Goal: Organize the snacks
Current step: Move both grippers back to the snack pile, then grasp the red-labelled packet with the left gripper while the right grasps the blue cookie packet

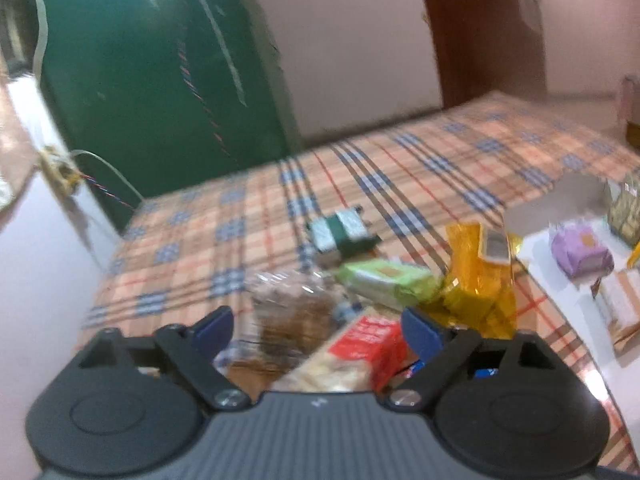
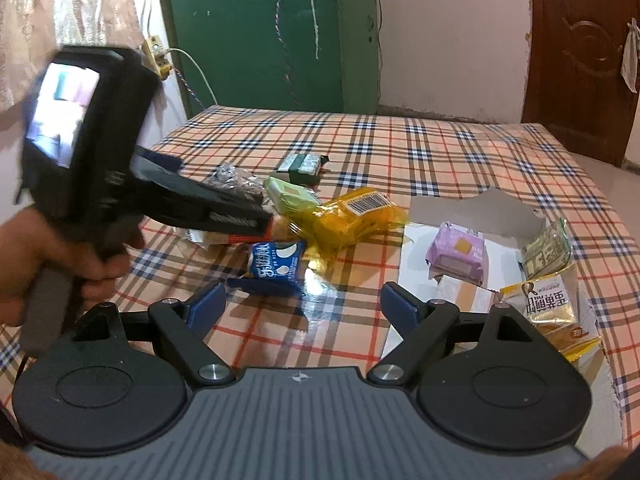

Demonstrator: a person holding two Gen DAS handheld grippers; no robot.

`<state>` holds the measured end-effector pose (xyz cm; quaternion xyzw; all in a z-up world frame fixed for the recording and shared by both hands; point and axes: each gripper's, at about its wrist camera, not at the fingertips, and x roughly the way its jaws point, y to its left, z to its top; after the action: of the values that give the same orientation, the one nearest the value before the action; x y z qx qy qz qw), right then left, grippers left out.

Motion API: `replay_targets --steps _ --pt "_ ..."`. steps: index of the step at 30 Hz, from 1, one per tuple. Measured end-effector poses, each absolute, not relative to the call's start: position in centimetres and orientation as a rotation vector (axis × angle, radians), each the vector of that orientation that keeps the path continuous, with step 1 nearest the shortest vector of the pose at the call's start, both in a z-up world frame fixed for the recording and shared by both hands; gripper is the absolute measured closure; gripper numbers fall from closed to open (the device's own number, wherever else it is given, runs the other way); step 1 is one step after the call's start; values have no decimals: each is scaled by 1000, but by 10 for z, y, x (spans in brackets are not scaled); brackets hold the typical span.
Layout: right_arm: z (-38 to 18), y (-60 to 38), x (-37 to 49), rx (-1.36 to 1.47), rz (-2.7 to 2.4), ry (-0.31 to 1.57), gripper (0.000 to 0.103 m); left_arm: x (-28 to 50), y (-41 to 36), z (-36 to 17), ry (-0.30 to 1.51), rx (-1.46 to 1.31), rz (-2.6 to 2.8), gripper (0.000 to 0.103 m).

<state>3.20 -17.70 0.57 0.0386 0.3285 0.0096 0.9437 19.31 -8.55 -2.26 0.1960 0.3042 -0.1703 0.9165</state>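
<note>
My left gripper [image 1: 318,328] is open, its fingers on either side of a red-and-cream cracker packet [image 1: 352,356] that lies below them, next to a clear bag of brown snacks [image 1: 292,308]. In the right wrist view the left gripper [image 2: 256,216] hangs low over this snack pile. A green packet [image 2: 290,194], a yellow bag [image 2: 352,216], a dark green-and-silver packet [image 2: 302,166] and a blue packet [image 2: 274,266] lie on the checked tablecloth [image 2: 400,148]. My right gripper [image 2: 302,306] is open and empty, just short of the blue packet.
A white open box [image 2: 416,248] at the right holds a purple packet [image 2: 456,254], a green-patterned packet [image 2: 548,248] and a gold packet [image 2: 556,316]. A green cabinet [image 2: 260,32] and a brown door [image 2: 580,52] stand behind the table.
</note>
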Motion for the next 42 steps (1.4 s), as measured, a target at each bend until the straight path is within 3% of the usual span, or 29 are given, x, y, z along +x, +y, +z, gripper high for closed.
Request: replay_targets --steps 5,6,7,9,22,27,32,36,39,40,42 --pt "1 -182 38 98 17 680 0 201 -95 -45 642 449 -369 33" --pt "0 -182 40 99 16 682 0 200 -94 -45 642 440 -371 41" --pt "-2 -183 42 101 16 686 0 199 -91 -43 644 419 -383 62" --pt "-5 -182 46 104 19 693 0 199 -87 -42 694 374 -416 69" --pt "-23 -165 79 62 90 733 0 132 -21 -48 653 268 -241 69" --pt "-31 -152 104 7 177 758 0 136 -6 -47 646 224 -222 62" --pt "-36 -147 130 -68 224 787 0 151 -10 -54 662 206 -224 62" --pt "-41 -149 146 -77 233 825 0 150 -12 -59 665 192 -208 69" --pt "-52 -144 150 -96 232 866 37 148 -12 -57 667 164 -180 70" --pt "-52 -141 147 -114 208 847 44 147 -11 -57 667 156 -167 70" --pt "-51 -140 143 -78 208 842 44 146 -10 -55 670 131 -134 70"
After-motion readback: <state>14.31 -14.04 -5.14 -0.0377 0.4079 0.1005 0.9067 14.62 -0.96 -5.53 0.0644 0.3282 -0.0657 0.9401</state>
